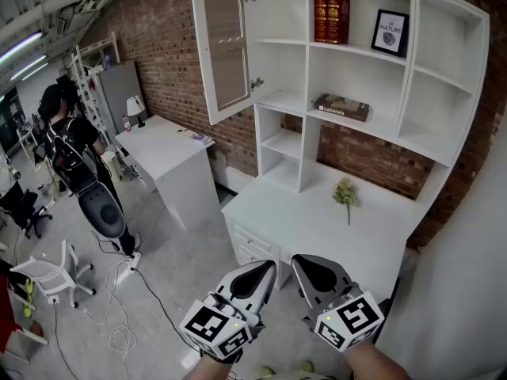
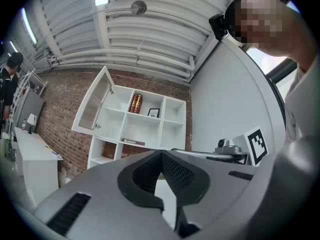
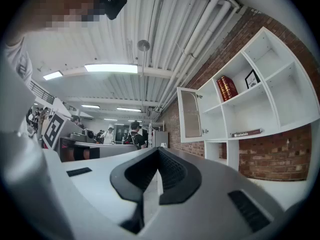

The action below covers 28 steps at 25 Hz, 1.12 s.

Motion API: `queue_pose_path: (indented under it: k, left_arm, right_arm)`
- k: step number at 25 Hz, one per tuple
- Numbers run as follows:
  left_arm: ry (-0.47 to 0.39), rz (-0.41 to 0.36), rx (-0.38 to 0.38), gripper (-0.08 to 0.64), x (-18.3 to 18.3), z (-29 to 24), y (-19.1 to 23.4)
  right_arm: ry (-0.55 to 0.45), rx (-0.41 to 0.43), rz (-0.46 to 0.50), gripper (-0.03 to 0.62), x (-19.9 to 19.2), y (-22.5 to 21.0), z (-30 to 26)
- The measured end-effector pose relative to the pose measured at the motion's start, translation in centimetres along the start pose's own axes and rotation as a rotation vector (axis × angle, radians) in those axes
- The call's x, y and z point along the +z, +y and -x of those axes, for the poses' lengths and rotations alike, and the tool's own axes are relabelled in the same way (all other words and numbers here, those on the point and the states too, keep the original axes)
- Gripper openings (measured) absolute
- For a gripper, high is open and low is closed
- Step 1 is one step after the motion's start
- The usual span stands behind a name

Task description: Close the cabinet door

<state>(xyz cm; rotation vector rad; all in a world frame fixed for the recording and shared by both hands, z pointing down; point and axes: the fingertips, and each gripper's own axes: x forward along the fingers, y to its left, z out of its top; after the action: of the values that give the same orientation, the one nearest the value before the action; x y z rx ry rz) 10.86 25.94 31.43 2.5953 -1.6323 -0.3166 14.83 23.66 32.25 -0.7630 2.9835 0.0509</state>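
Note:
The white wall cabinet (image 1: 348, 62) has its glass-paned door (image 1: 224, 46) swung open to the left, hinged at the top-left compartment. Both grippers are low in the head view, well short of the cabinet and below the desk's front edge. My left gripper (image 1: 265, 269) is shut with nothing between its jaws, and my right gripper (image 1: 305, 266) beside it is shut and empty too. The left gripper view shows its tips (image 2: 161, 153) meeting, with the open door (image 2: 95, 101) far off at upper left. In the right gripper view the closed tips (image 3: 158, 150) point left of the door (image 3: 190, 113).
A white desk (image 1: 317, 228) with drawers stands under the cabinet and bears a small dried sprig (image 1: 345, 195). Red books (image 1: 331, 12), a framed picture (image 1: 390, 32) and a flat book (image 1: 342, 107) sit on shelves. A second desk (image 1: 170, 157), a person (image 1: 75, 145), a chair (image 1: 51, 275) and floor cables are at left.

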Motion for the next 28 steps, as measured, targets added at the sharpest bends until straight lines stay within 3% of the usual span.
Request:
queue_pose_path:
  k: [12,21,28]
  left_arm:
    - [0.006,-0.009,0.008,0.011,0.4,2.1,2.2]
    - [0.002,-0.010,0.048,0.011,0.4,4.0,5.5]
    - [0.021,-0.004,0.073,0.011,-0.2,2.5,8.8]
  right_arm:
    - [-0.033,0.015,-0.045,0.015,-0.2,1.9,-1.7]
    - [-0.034,0.027,-0.027,0.017,-0.9,4.0,-4.1]
    - [-0.045,0.061,-0.049,0.017,-1.3,2.5,-7.7]
